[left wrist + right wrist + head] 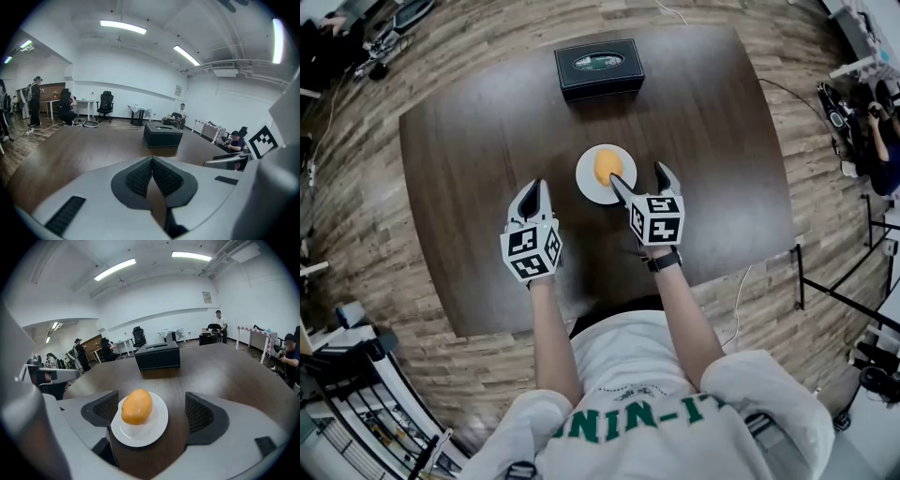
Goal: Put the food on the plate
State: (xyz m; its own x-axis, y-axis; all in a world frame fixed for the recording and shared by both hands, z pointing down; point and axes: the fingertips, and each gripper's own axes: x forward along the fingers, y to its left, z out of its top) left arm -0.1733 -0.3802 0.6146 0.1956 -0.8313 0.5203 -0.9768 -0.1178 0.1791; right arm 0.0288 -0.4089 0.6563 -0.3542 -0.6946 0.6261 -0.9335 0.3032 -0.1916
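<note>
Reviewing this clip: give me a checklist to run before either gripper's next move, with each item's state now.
1. Food on the white plate: ok, it rests near the plate's middle.
2. Right gripper let go: ok, jaws apart, with the pads clear of the food.
3. Right jaw tip clear of the plate rim: cannot tell, they overlap in the head view.
4. Left gripper empty: ok, jaws together on nothing.
5. Plate well in from the table edges: ok.
6. Black box out of the way: ok, it stands apart behind the plate.
</note>
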